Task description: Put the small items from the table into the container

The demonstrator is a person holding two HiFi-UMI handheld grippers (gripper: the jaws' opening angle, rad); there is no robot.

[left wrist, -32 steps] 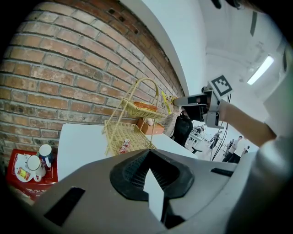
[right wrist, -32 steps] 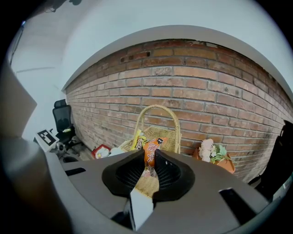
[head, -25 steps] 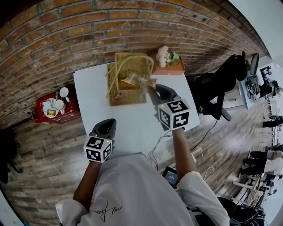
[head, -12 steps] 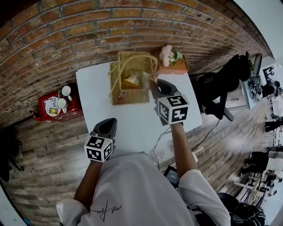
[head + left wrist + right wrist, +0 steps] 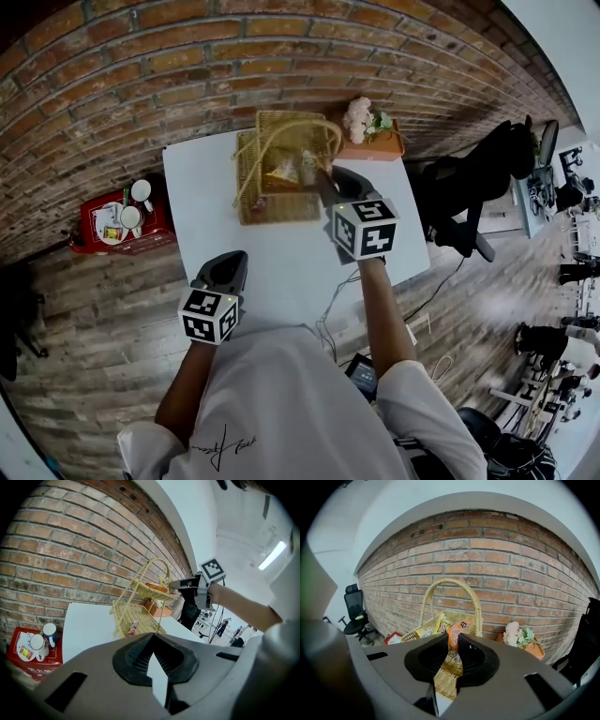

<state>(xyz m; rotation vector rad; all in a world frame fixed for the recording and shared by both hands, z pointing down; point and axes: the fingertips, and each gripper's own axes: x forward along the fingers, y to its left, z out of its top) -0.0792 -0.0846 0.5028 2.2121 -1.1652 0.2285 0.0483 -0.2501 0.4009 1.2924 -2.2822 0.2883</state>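
A yellow wicker two-tier basket with an arched handle stands at the back of the white table. My right gripper reaches to its upper tier and is shut on an orange snack packet, which shows between its pads at the tier's rim. A yellow packet lies in that upper tier. A small red and white packet rests in the lower tier. My left gripper hovers over the table's near edge, shut and with nothing in it.
A terracotta pot of pale flowers stands right of the basket by the brick wall. A red tray with cups sits on the floor to the table's left. A black office chair is to the right. A cable hangs off the near edge.
My right gripper has edged forward with the orange packet toward the basket's upper tier. The left gripper has stayed where it was.
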